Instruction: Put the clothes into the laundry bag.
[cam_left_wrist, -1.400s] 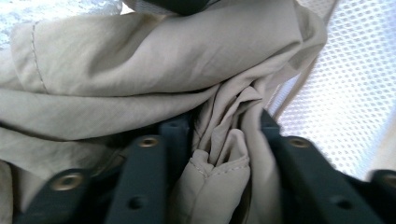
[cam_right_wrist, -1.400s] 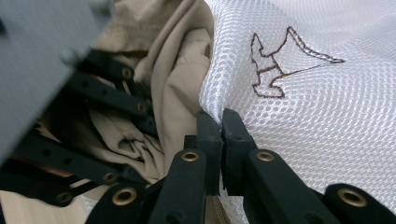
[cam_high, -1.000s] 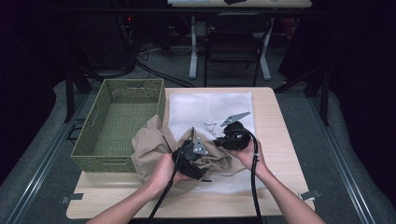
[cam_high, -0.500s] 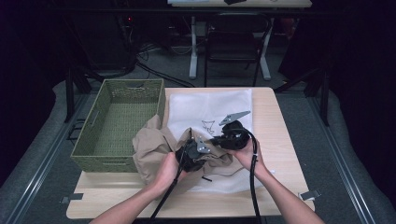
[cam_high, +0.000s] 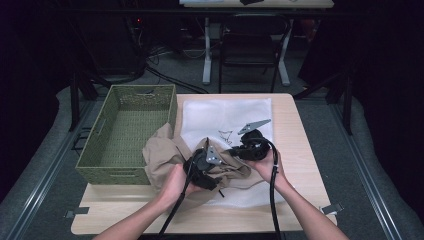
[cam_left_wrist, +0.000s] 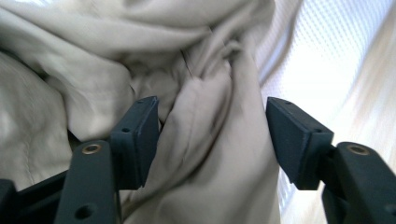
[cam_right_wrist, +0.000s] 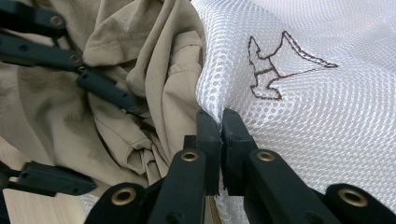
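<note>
Table (cam_high: 300, 150), light wood, person's forearms coming in from the near edge. On its left side stands a green woven basket (cam_high: 125, 135), nothing visible inside. To the right of it lies a white mesh bag (cam_high: 225, 112) spread flat, with a small brown outline stitched on it (cam_right_wrist: 280, 65). A khaki garment (cam_high: 165, 155) sits crumpled between basket and bag, part of it overlapping the bag's near-left edge.

Progress, as I read it: the work looks like getting the garment into the mesh bag. Most of the cloth is outside the bag and bunched, so I judge this to be an early stage; opening the bag and feeding the cloth in remain.

Right gripper (cam_right_wrist: 217, 123): jaws clenched on the edge of the mesh bag, right where it meets the garment. The mesh rises into a small ridge at the pinch, so it appears lifted a little.

Left gripper (cam_left_wrist: 210, 135): jaws spread wide, released, grasping nothing. A thick fold of the garment stands between them, touching or nearly touching the left jaw and apart from the right one. In the right gripper view the same spread jaws show at the left, lying over the cloth.
</note>
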